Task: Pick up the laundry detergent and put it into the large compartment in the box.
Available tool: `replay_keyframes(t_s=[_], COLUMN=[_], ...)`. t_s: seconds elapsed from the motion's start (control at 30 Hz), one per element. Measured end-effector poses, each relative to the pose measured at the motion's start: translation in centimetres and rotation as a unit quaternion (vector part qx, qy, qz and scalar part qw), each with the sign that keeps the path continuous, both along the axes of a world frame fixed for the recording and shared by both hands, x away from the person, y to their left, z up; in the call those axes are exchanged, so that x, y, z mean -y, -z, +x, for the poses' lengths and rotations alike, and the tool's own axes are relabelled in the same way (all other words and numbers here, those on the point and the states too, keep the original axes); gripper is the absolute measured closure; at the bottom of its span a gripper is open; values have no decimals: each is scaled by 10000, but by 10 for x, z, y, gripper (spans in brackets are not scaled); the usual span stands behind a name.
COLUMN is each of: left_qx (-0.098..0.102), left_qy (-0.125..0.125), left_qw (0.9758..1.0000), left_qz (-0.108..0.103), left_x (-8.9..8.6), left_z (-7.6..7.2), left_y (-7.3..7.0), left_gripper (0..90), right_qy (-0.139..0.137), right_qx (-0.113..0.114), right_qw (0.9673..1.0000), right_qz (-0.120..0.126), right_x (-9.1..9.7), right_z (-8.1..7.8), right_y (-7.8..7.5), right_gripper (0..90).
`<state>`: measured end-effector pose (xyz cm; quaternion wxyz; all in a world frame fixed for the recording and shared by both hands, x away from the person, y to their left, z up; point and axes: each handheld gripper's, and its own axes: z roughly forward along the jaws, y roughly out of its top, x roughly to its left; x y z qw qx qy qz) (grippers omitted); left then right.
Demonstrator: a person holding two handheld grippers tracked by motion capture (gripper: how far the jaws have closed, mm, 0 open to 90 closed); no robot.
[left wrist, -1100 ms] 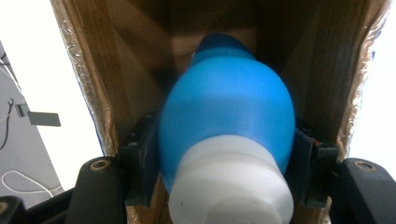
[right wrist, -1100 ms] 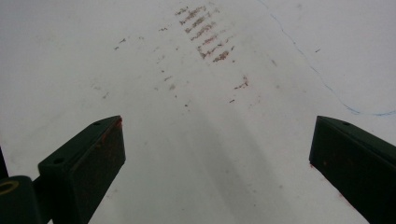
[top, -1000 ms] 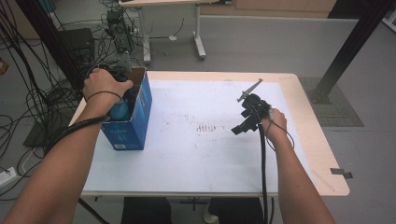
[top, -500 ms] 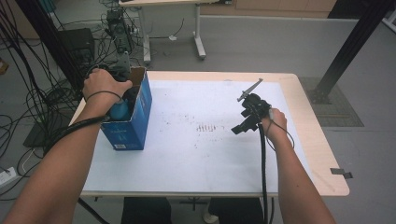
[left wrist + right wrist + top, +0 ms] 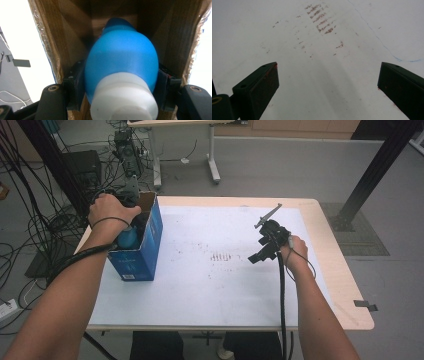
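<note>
A blue cardboard box stands open-topped at the table's left edge. My left gripper reaches down into it, shut on a blue bottle with a white cap; the brown inner walls of the box surround the bottle. From the high view the bottle peeks out under the left hand. My right gripper hovers over the table's right half, tilted down toward the white sheet. Its jaws stand wide apart with nothing between them in the right gripper view.
A white sheet covers most of the wooden table. Brown smudge marks lie near its middle. Cables and a stand crowd the floor beyond the table's left corner.
</note>
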<state>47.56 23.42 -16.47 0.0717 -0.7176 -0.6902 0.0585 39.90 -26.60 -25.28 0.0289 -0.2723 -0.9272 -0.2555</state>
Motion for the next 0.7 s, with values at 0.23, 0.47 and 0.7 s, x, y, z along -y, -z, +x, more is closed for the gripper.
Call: replay_keyframes(t_s=[0.23, 0.47, 0.7], left_qx=[-13, 13, -3], left_qy=[21, 3, -7], left_qw=[10000, 10000, 10000], left_qz=[33, 13, -3], left_x=[2, 0, -1], left_z=[0, -2, -2], left_y=[0, -1, -1], left_gripper=[368, 368, 367], right_qy=[-14, -34, -35], right_qx=[26, 38, 61], right_qw=[10000, 10000, 10000], right_qz=[17, -2, 8], right_x=[-1, -2, -2], right_z=[0, 0, 0], right_y=[-1, -2, -4], right_gripper=[35, 35, 34])
